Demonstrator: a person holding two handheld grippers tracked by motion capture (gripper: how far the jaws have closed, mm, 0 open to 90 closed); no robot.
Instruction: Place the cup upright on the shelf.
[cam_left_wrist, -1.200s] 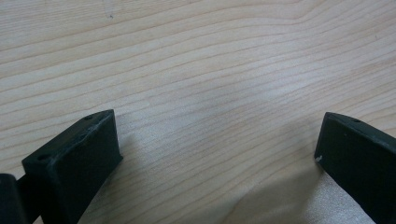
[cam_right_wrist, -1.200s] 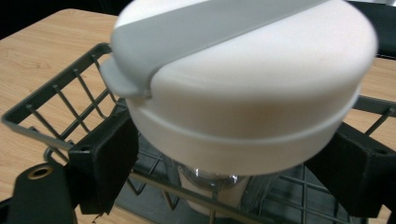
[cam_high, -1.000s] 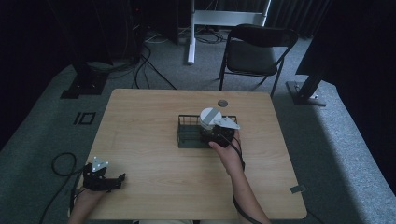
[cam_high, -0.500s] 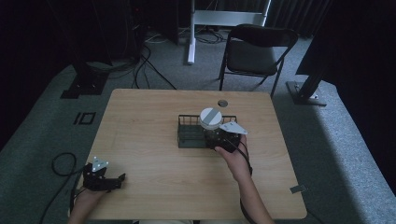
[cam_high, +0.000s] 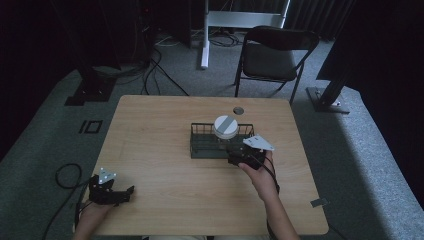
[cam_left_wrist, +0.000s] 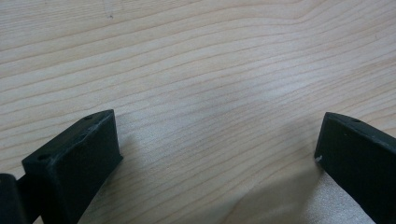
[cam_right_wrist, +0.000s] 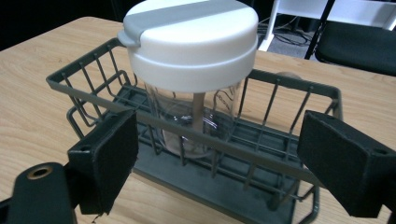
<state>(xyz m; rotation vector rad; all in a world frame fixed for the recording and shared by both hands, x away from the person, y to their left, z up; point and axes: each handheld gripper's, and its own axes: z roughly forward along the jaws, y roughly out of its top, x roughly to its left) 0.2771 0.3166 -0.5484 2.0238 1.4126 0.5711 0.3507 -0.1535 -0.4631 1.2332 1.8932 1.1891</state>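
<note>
A clear jar (cam_high: 226, 126) with a white and grey lid (cam_right_wrist: 191, 42) stands upright in a dark wire basket (cam_high: 202, 150) at the middle of the wooden table. My right gripper (cam_high: 236, 154) is at the basket's near right side, open. In the right gripper view its jaws stand wide apart in front of the basket wall (cam_right_wrist: 88, 86), and nothing lies between the pads of the right gripper (cam_right_wrist: 219, 149). My left gripper (cam_high: 127, 192) rests near the table's front left corner. The left gripper (cam_left_wrist: 217, 140) is open over bare wood.
A round cable hole (cam_high: 238, 110) sits in the tabletop just behind the basket. A black folding chair (cam_high: 272, 55) stands beyond the table's far edge. Cables (cam_high: 65, 175) lie on the carpet to the left.
My right gripper has drawn back from the jar toward the near right, out of the basket. The jar stays upright in the basket. The left gripper has not moved.
</note>
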